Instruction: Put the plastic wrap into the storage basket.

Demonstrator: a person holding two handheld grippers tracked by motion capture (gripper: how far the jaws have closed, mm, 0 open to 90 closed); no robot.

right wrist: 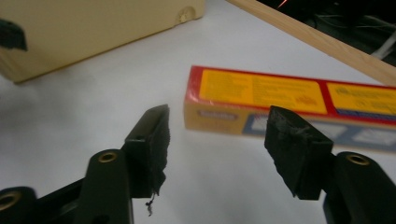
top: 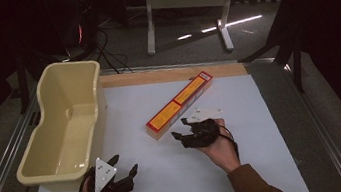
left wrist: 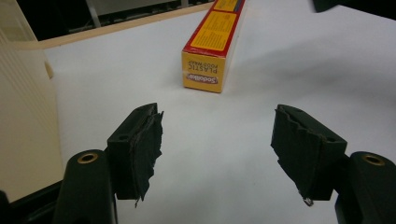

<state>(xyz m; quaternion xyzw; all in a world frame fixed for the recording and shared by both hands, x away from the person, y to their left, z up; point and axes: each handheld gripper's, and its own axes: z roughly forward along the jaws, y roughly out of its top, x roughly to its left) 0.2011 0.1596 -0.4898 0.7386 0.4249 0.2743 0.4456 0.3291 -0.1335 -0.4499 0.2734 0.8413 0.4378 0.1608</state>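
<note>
From above: the right gripper (top: pixel 181 128), jaws spread and empty, hovers just beside the near end of the plastic-wrap box (top: pixel 179 104), which lies diagonally mid-table; the cream tub (top: pixel 64 123) stands well left. Left gripper view: left gripper (left wrist: pixel 217 135) spread, idle, open tabletop ahead. Right gripper view: the approach step, probably; next, straddle the box's (right wrist: pixel 289 105) long edges and close.

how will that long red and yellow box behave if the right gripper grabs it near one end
The box looks like stiff cardboard, so it should keep its shape. Flat sides mean it likely won't roll. Being long, it may swing or droop when the right gripper lifts it by the near end.
</note>
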